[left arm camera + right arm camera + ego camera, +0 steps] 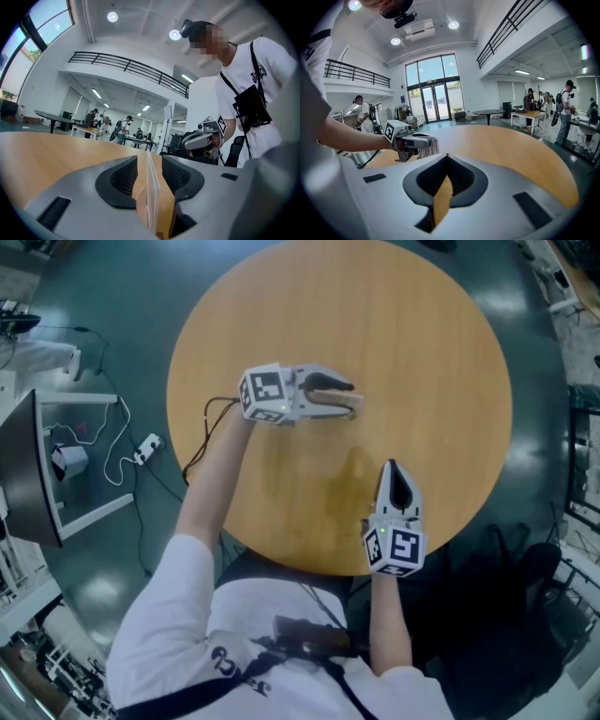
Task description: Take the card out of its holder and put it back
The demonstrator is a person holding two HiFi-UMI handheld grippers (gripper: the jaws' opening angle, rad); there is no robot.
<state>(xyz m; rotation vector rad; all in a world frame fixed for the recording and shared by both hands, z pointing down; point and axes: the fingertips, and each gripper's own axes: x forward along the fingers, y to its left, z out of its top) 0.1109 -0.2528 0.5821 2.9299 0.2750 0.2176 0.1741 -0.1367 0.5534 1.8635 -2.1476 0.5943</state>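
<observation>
My left gripper lies low over the middle of the round wooden table, jaws pointing right. A thin white card holder stands edge-on between its pads, which are closed on it. From the right gripper view the holder shows a striped face and hangs from the left gripper's jaws just above the table. My right gripper rests near the table's front edge, pointing away from me. It is shut with nothing in it, and is about a hand's width short of the left gripper.
The table edge runs just behind the right gripper. Off the table's left side, a cable and a white power strip lie on the dark floor beside a stand with a dark screen. People stand at other tables far off.
</observation>
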